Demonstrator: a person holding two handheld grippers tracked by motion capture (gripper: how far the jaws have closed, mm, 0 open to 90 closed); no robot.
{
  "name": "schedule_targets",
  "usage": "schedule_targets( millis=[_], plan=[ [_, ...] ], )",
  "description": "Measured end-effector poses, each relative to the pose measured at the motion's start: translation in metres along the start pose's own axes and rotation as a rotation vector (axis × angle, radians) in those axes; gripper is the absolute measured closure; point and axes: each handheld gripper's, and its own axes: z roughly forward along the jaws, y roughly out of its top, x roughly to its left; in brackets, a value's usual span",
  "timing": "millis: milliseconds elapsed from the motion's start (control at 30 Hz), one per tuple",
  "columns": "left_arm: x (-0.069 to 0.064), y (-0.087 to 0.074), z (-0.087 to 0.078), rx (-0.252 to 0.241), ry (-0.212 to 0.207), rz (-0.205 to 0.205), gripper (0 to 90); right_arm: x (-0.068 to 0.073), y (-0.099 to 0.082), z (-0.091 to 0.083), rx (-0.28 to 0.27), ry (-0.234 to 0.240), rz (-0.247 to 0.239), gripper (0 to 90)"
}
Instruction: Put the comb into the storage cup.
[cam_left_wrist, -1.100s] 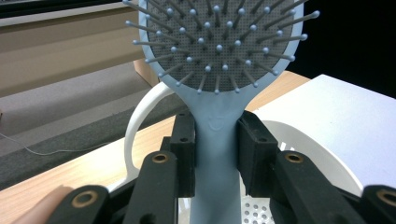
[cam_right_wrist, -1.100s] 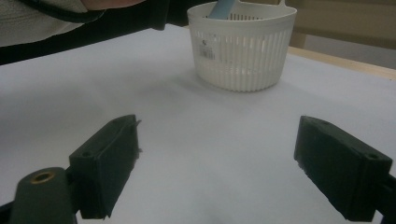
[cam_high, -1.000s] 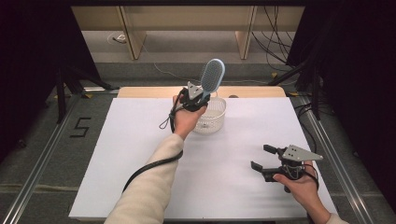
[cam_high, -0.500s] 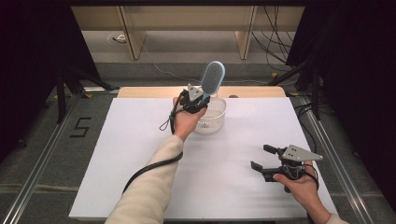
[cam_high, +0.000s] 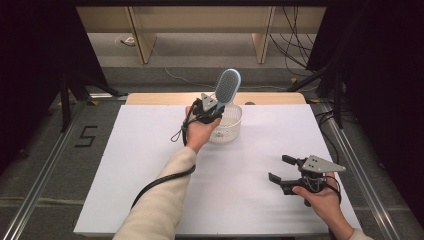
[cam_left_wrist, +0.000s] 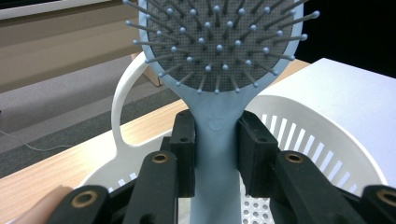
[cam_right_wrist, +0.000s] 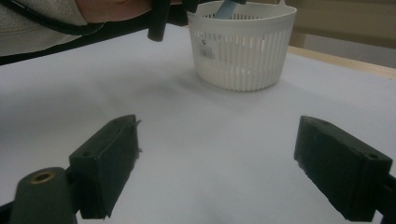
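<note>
A light blue hairbrush (cam_high: 227, 86) stands upright over the white slotted basket (cam_high: 231, 131), its bristled head up. My left gripper (cam_high: 212, 111) is shut on the brush's handle (cam_left_wrist: 215, 154), with both black pads pressed against it just below the head (cam_left_wrist: 219, 42). The lower end of the handle reaches down into the basket (cam_left_wrist: 322, 140). My right gripper (cam_high: 280, 169) rests low at the near right of the white table cover (cam_high: 125, 165), jaws wide apart with nothing between them. From there the basket (cam_right_wrist: 243, 46) stands ahead, with the brush handle (cam_right_wrist: 228, 8) leaning inside.
A wooden table edge (cam_high: 160, 98) runs behind the cover. The left gripper's black cable (cam_high: 160, 180) trails along the forearm. A floor mark "5" (cam_high: 85, 136) lies left of the table. Shelving legs (cam_high: 142, 40) and cables (cam_high: 295, 30) stand beyond.
</note>
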Motion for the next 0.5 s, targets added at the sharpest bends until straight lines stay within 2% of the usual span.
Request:
schedule_targets(
  millis=[500],
  plan=[
    [-0.0001, -0.0016, -0.0001, 0.003, 0.007, 0.006, 69.5, 0.0001, -0.0001, 0.0002, 0.001, 0.001, -0.001, 15.0]
  ],
)
